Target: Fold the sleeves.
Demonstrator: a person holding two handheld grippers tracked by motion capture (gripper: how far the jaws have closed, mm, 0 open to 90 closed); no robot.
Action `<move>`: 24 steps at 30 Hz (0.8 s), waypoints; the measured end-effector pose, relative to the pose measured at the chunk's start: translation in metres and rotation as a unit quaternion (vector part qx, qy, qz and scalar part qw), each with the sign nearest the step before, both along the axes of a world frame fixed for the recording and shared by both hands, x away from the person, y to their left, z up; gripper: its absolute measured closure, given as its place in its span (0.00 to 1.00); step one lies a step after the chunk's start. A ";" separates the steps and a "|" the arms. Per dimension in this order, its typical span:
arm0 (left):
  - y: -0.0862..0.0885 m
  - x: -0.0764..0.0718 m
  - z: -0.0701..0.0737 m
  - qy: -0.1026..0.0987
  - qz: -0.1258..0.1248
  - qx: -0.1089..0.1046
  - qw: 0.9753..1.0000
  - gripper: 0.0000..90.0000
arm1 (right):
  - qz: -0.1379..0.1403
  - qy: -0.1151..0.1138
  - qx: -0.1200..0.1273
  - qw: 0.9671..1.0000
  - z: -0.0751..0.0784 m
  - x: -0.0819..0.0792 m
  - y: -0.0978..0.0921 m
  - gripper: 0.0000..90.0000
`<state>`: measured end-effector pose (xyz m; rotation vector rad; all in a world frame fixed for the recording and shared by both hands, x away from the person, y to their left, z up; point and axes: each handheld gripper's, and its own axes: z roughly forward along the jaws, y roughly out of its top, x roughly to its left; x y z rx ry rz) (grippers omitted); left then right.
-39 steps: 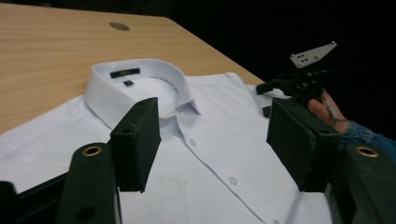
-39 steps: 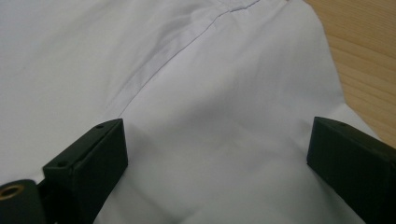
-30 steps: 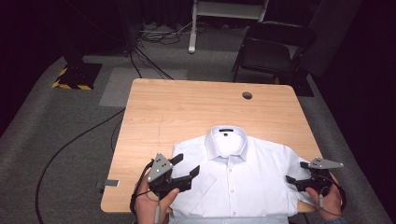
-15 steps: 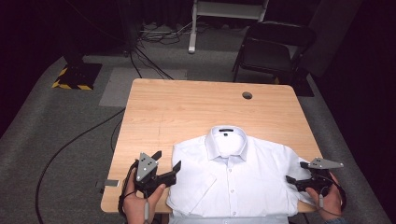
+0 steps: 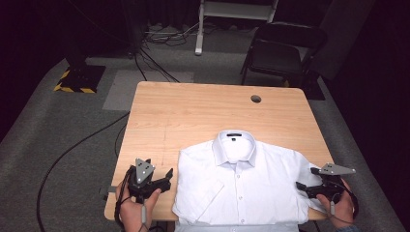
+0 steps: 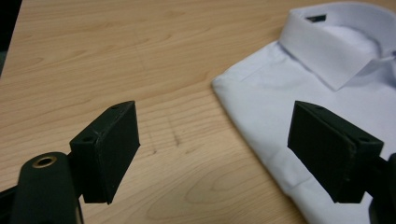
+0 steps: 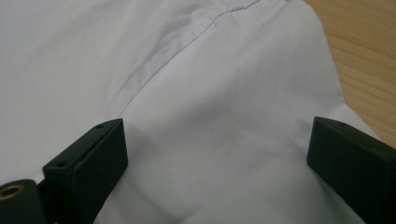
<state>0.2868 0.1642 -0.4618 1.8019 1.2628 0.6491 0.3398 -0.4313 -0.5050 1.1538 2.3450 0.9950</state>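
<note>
A white short-sleeved shirt [image 5: 241, 186] lies buttoned and face up on the front half of the wooden table [image 5: 193, 116], collar pointing away. My left gripper [image 5: 168, 179] is open just left of the shirt's left sleeve, above bare wood. In the left gripper view, my left gripper [image 6: 219, 149] has wide-apart jaws framing the table [image 6: 116, 56] and the shirt's shoulder edge [image 6: 261, 102]. My right gripper [image 5: 300, 188] is open at the shirt's right sleeve. In the right gripper view, my right gripper [image 7: 215, 163] hovers over the white sleeve fabric [image 7: 187, 70], with nothing between its jaws.
The table has a round cable hole [image 5: 256, 99] at its far right. A black chair [image 5: 285, 48] stands behind it. Cables [image 5: 72, 150] run across the grey carpet on the left. The shirt's hem hangs over the front edge.
My left gripper has slid left, off the shirt's left sleeve and onto bare table near the front left corner. The right gripper has stayed put.
</note>
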 end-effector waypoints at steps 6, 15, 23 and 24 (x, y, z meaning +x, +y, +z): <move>0.009 0.003 -0.007 0.016 0.008 0.016 1.000 0.17 | 0.000 0.000 0.000 1.000 0.000 0.000 0.000 0.05; 0.015 0.008 -0.022 0.043 0.006 0.047 0.998 0.15 | 0.000 0.000 0.000 1.000 0.000 0.000 0.000 0.05; 0.024 0.010 -0.030 0.074 0.013 0.058 0.995 0.14 | 0.000 0.000 0.000 1.000 0.000 0.000 0.000 0.05; 0.025 0.010 -0.031 0.077 0.011 0.058 0.995 0.14 | 0.000 0.000 0.000 1.000 0.000 0.000 0.000 0.05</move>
